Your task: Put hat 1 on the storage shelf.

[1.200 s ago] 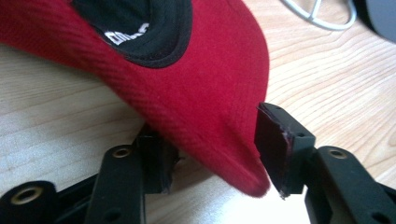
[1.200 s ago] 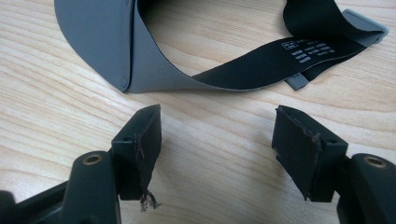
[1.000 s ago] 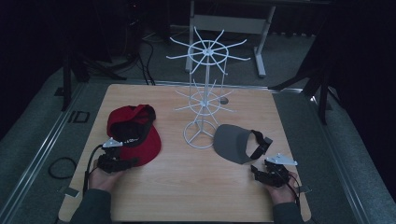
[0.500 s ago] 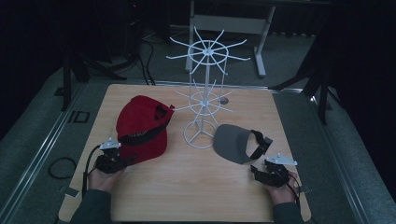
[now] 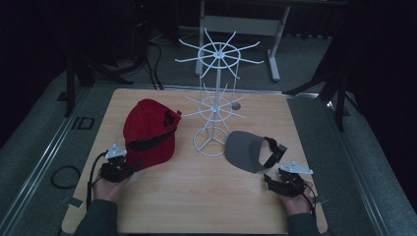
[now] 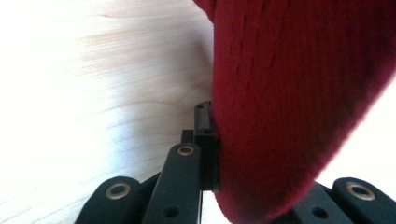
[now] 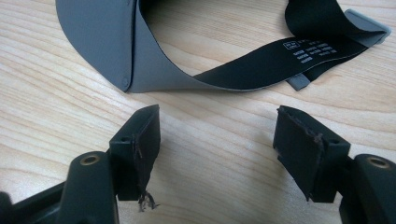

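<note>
Now left hand-held gripper [image 5: 132, 167] is clamped on red cap [image 5: 149, 130] brim; right hand-held gripper [image 5: 269, 180] gapes wide nr grey visor [image 5: 246, 150], on table [image 5: 206, 196].

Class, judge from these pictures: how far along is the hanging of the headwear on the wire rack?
Nothing hangs on the white wire rack yet. In hand: the left gripper is shut on the brim of the red cap, which is tilted up off the table. Left: the grey visor lies flat, the right gripper open just short of it.
</note>
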Motion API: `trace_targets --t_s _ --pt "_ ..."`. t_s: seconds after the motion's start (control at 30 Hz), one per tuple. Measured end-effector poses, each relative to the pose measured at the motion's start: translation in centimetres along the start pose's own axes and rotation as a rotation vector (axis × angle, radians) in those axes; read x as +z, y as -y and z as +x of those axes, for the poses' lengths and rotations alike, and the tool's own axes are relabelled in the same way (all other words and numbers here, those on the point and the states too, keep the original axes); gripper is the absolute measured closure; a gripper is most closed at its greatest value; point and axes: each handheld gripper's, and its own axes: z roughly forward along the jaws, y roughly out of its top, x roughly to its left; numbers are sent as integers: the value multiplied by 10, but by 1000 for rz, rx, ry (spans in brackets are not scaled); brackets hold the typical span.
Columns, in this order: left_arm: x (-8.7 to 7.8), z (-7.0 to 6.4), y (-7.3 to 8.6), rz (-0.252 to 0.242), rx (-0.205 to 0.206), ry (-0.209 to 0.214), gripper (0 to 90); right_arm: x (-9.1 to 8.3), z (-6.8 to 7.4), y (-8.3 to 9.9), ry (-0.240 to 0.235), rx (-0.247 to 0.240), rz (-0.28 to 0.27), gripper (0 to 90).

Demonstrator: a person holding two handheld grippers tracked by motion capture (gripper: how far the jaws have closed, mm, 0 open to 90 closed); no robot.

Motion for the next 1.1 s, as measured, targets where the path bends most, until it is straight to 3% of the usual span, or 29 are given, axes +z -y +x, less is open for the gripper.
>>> trace_targets --t_s 0.4,1.1 --pt "-6 1 -12 -92 -3 -35 862 0 0 0 0 0 0 316" --pt "-21 2 -42 -178 1 -70 862 0 0 0 -1 1 0 315"
